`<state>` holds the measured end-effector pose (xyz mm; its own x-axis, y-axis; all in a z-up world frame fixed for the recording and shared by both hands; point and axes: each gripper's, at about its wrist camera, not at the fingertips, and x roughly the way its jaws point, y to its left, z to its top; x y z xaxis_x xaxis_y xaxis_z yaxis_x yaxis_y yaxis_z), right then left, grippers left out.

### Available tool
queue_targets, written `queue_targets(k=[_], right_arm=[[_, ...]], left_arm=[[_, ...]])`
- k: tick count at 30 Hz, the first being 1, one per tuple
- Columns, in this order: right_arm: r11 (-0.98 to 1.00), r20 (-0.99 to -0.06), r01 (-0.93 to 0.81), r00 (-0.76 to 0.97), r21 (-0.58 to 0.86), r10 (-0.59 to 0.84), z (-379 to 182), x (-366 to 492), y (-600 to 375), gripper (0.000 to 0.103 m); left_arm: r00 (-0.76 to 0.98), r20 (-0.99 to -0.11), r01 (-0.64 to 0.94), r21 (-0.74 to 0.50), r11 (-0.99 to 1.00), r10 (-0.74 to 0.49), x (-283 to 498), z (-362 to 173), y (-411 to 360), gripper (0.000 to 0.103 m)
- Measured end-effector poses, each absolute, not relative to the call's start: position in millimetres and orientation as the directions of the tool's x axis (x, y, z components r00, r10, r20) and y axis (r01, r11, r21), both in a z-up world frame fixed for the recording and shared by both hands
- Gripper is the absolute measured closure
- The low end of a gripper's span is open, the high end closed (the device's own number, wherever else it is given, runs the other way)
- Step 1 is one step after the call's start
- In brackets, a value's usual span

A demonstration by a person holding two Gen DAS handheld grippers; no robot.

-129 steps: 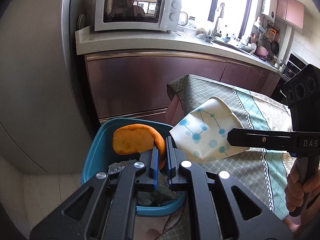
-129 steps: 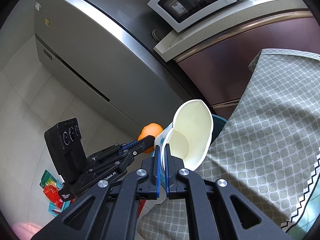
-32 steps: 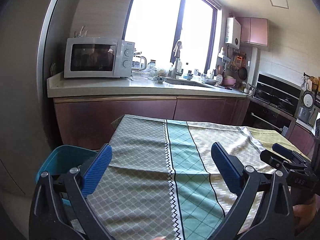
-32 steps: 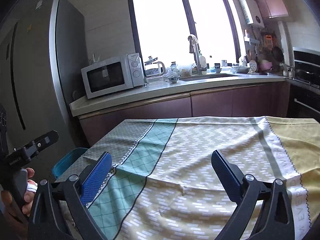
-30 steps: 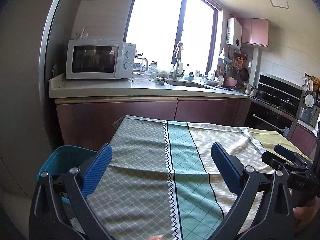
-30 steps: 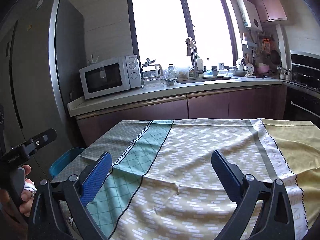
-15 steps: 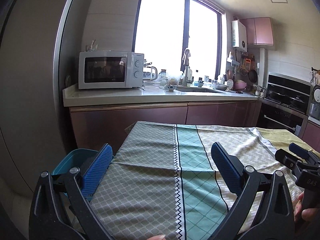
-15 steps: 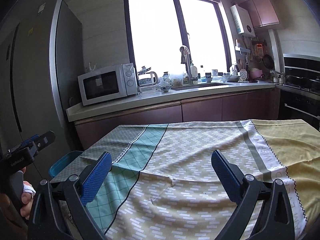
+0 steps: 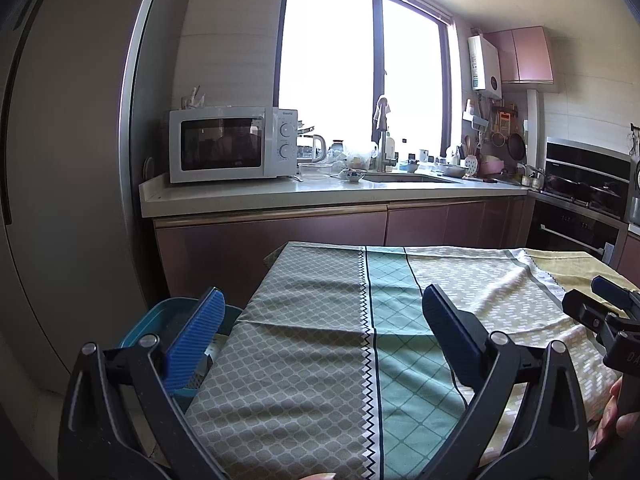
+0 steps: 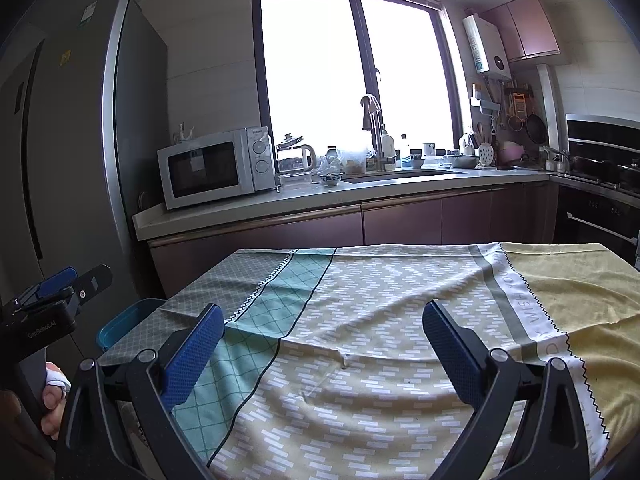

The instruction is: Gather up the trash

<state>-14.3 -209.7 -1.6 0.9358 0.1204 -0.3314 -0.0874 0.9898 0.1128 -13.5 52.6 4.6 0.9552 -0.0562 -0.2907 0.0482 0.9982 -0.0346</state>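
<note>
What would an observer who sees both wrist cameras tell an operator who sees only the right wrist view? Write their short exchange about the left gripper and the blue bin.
Operator: Is the left gripper carrying any trash?
Observer: No. The left wrist view shows the left gripper wide open, with only the tablecloth between its fingers.
Operator: I see just a corner of the blue bin. Anything inside?
Observer: The left wrist view looks into the blue bin. Something pale shows beside the left finger, too hidden to identify.
</note>
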Motion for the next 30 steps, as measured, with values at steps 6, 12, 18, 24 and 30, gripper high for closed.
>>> queue_targets(k=[6, 12, 18, 24, 30], right_arm=[[0.99, -0.338, -0.087, 0.933, 0.115, 0.121, -2.5, -13.5, -210.0, 0.007], [0.991, -0.339, -0.079, 0.934, 0.112, 0.113, -2.4, -14.2, -210.3, 0.007], [0.992, -0.336, -0.072, 0.936, 0.106, 0.104, -1.9, -14.7, -210.5, 0.007], [0.992, -0.335, -0.07, 0.937, 0.104, 0.102, -2.1, -15.0, -210.5, 0.007], [0.992, -0.332, -0.068, 0.938, 0.103, 0.099, -1.8, -15.6, -209.8, 0.007]], left_arm=[[0.952, -0.3, 0.041, -0.037, 0.998, -0.051, -12.3, 0.8, 55.1, 0.006], [0.952, -0.302, 0.039, -0.038, 0.999, -0.049, -11.2, 0.3, 55.9, 0.006], [0.95, -0.308, 0.039, -0.044, 0.998, -0.05, -10.6, -1.7, 56.9, 0.006], [0.949, -0.31, 0.037, -0.047, 0.998, -0.049, -12.7, -5.4, 55.8, 0.006], [0.949, -0.312, 0.037, -0.047, 0.998, -0.05, -11.7, -4.6, 56.1, 0.006]])
